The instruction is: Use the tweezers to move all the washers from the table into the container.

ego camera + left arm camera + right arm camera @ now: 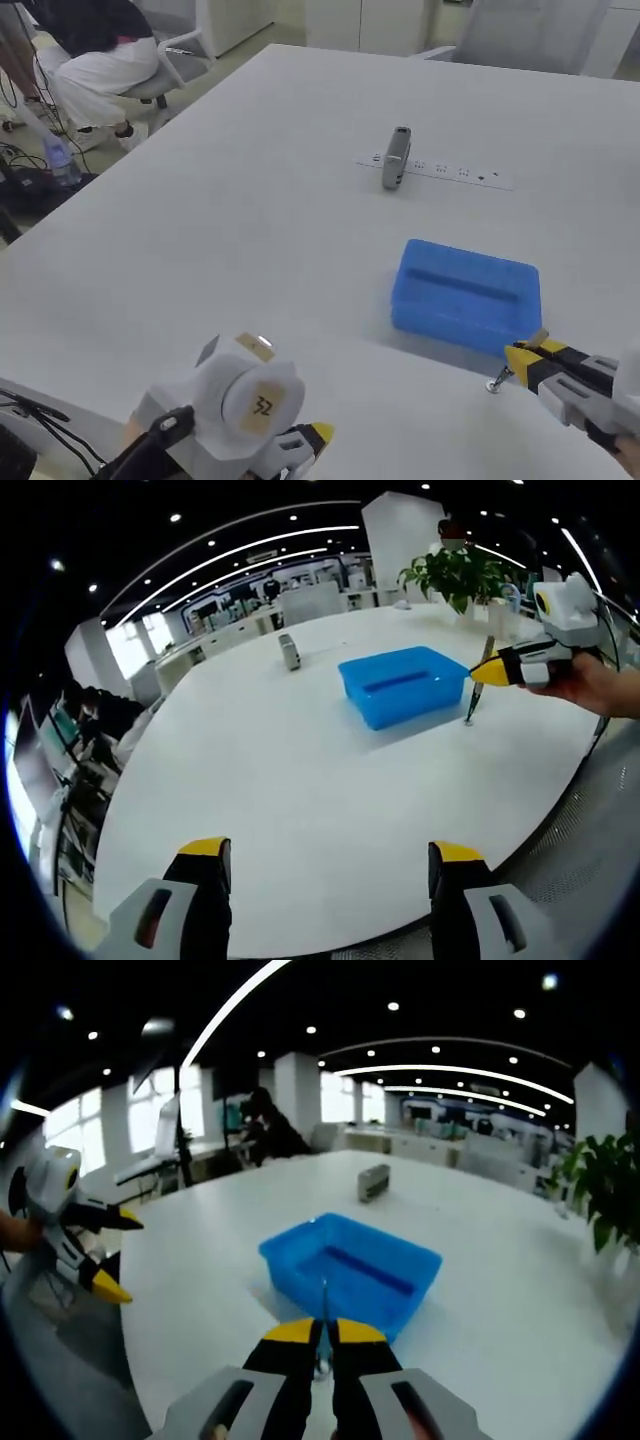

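Observation:
A blue container lies on the white table, and I can make out nothing inside it. My right gripper is at the container's near right corner, shut on thin metal tweezers. Their tips touch the table just in front of the container; whether they pinch a washer is too small to tell. In the right gripper view the tweezers rise between the closed jaws toward the container. My left gripper hangs open over the near table edge, well left of the container.
A white power strip with a grey device lying across it sits at the far middle of the table. A person sits on a chair at the far left. Potted plants stand beyond the table.

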The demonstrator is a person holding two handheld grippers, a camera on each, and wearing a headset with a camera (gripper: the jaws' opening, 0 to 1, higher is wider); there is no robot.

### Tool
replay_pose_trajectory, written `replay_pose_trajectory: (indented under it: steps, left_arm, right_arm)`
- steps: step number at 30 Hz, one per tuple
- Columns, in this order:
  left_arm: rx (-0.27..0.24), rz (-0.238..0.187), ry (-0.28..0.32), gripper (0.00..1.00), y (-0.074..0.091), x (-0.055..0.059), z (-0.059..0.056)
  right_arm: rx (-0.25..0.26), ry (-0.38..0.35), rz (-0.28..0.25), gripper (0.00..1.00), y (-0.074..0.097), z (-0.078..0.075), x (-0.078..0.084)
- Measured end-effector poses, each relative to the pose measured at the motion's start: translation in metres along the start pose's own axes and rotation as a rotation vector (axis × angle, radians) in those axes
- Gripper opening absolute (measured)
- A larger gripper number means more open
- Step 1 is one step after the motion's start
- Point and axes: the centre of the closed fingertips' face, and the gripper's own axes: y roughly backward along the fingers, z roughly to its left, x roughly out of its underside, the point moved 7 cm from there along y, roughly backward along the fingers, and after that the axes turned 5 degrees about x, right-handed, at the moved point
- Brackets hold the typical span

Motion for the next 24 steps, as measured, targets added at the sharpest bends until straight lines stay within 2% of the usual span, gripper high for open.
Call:
replay_pose_trajectory:
  steps: [7, 13, 19, 23, 24]
  left_arm:
    - [-0.001, 0.001, 0.0, 0.82, 0.001, 0.0, 0.0]
    - [0.004, 0.009, -0.011, 0.82, 0.0, 0.0, -0.001]
    - [0.006, 0.011, -0.014, 0.82, -0.001, 0.0, -0.001]
    - [0.004, 0.009, -0.015, 0.82, -0.001, 0.0, -0.001]
    - [0.003, 0.011, -0.014, 0.82, -0.001, 0.0, -0.001]
  right_arm:
    - [0.005, 0.0, -0.025, 0.01, 0.001, 0.002, 0.004]
    - [0.018, -0.004, -0.022, 0.01, 0.002, 0.0, 0.005]
    - [0.014, 0.004, -0.007, 0.01, 0.0, -0.001, 0.003]
    - [-0.001, 0.02, 0.038, 0.01, -0.002, -0.004, -0.003]
    - [0.0, 0.026, 0.025, 0.01, -0.001, -0.004, -0.007]
